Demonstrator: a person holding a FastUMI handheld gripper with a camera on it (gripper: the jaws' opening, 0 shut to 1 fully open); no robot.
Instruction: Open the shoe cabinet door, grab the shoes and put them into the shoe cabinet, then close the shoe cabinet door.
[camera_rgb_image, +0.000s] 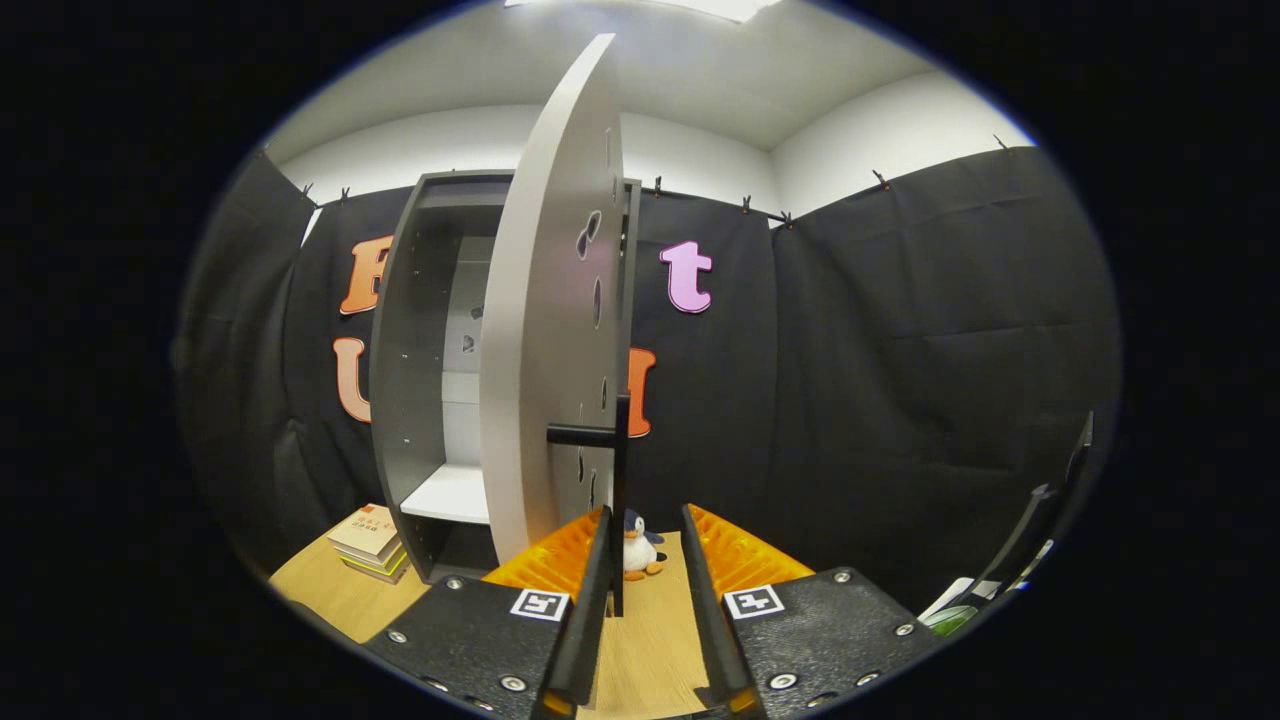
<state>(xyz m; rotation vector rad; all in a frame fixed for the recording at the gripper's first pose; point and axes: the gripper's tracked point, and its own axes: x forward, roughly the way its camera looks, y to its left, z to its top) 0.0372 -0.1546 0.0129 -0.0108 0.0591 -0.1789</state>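
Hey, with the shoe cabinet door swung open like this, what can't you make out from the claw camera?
- Cabinet interior, right part: hidden behind the open door.
- Handle: whether the open claw touches it is unclear.
- Stuffed penguin: partly behind the handle.
- Stacked books: covers too small to read.

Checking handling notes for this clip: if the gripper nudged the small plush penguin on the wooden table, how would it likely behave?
The small plush penguin, beyond the open gripper, looks soft and would probably squash rather than resist. Being small and stuffed, it is likely light and would slide on the wooden table. It sits upright, so a push could topple it.
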